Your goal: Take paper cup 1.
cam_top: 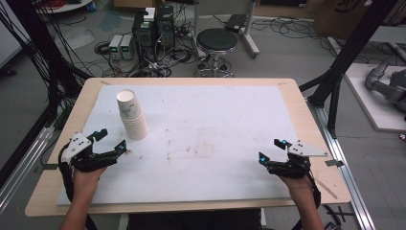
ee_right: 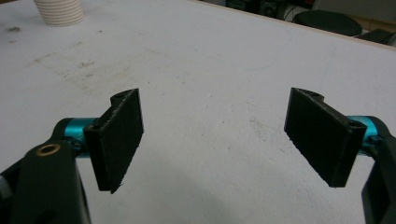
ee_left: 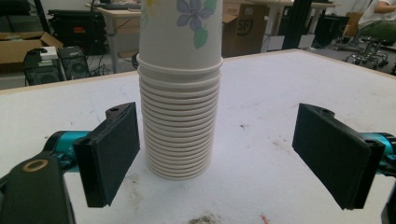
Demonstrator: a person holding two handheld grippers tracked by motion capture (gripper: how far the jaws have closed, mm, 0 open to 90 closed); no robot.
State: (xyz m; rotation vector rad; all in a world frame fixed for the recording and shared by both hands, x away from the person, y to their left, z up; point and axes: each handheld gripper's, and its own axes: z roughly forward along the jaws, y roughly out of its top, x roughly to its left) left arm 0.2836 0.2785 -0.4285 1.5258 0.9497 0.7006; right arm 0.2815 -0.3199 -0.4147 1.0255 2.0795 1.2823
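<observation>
Tall nested stack of white paper cups stands upright just ahead of wide-open, empty left gripper; likely light, thin-walled, crushable, so grip the top cup gently below its rim.

No lettering is legible on the cardboard box or elsewhere.

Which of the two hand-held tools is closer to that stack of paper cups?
The left. The left tool sits just in front of the stack of paper cups, jaws open and not touching it. The right tool is far across the white table, also open.
</observation>
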